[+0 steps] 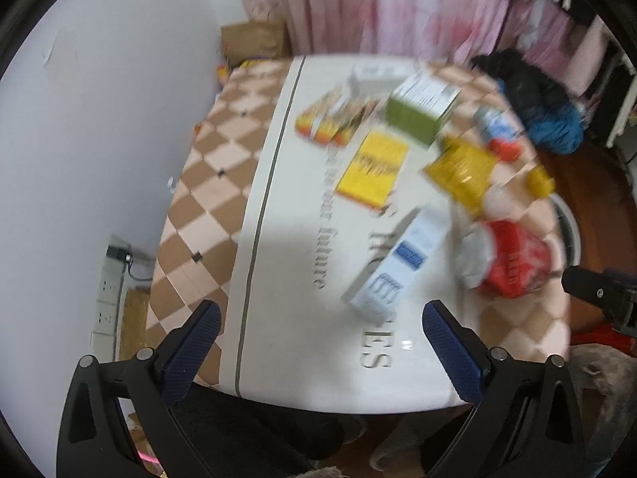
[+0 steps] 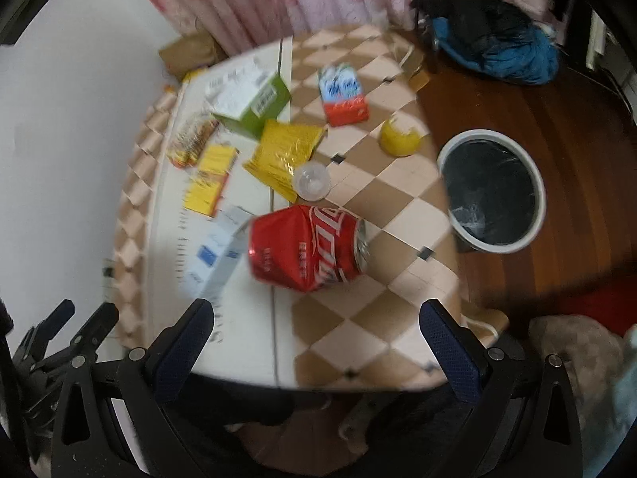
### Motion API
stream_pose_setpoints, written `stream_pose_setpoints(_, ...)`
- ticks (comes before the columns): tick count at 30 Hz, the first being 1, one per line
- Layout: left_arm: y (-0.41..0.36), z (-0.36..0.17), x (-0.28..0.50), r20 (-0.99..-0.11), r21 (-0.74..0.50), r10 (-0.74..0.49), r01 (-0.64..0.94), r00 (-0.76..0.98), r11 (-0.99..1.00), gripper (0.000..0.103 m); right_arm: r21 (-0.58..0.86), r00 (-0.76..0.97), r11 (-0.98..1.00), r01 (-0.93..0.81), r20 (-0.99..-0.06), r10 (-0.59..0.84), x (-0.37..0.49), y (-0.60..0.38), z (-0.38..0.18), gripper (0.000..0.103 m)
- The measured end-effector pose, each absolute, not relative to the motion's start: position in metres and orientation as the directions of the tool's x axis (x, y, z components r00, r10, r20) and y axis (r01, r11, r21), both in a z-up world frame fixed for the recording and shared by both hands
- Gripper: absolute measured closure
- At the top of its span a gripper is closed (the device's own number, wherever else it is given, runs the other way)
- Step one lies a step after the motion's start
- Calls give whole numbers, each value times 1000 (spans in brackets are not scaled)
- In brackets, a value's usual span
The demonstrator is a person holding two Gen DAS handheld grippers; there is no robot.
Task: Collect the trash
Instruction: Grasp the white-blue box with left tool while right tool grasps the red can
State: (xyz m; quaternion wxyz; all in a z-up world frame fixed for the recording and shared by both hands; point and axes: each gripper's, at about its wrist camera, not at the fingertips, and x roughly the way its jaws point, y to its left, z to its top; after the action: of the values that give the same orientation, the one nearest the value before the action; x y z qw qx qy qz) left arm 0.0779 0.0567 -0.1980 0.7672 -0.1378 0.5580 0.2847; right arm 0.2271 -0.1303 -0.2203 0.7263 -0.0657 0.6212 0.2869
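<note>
Trash lies scattered on a small table [image 2: 370,310]. A crushed red can [image 2: 306,249] lies on its side just ahead of my open, empty right gripper [image 2: 316,318]; it also shows in the left wrist view [image 1: 513,265]. A white and blue box [image 1: 398,263] lies ahead of my open, empty left gripper [image 1: 320,320]. Farther back are a yellow packet [image 2: 284,155], a green box [image 2: 253,101], a yellow card [image 1: 372,169], a red and blue packet [image 2: 342,93], a clear cup lid [image 2: 311,181] and a yellow scrap [image 2: 399,139].
A white bin with a black liner [image 2: 491,189] stands on the wooden floor to the right of the table. A white wall is on the left, pink curtains behind. A black and blue heap of clothes [image 2: 489,36] lies at the back right.
</note>
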Motion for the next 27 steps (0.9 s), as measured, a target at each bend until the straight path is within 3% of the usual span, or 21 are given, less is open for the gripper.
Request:
stream_pose_setpoints(4,56,-230,69,-935,180,327,-605,141,776,0,68,100,675,-735,-973,207,225,-75,-251,0)
stream_pose_setpoints(8,54,-256,63,-939,195,328,-627,103,755,0,-179,212,359,-916,-976,56,212,-31,-281,0)
stream_pose_setpoints(14,59,-271,63,-945,193,316,-646,79,738,0,-207,206,149,-967,-978,-23,213,-1,-318,0)
stream_pose_setpoints(16,61,-271,65,-944,193,319,-644,84,740,0,-172,170,174,-970,-985,-27,221,7,-326,3)
stream_pose_setpoints(17,62,-270,67,-943,193,321,-641,89,743,0,-147,146,210,-967,-989,-23,225,10,-329,17)
stream_pose_setpoints(18,63,-269,69,-942,190,321,-635,97,749,0,-108,109,253,-961,-994,-11,230,10,-330,19)
stream_pose_setpoints(21,65,-267,81,-946,170,300,-606,120,777,0,-5,18,455,-891,-1000,25,251,1,-333,19)
stream_pose_setpoints(27,58,-282,132,-973,108,188,-451,136,886,0,139,-95,813,-565,-990,103,289,-64,-348,18)
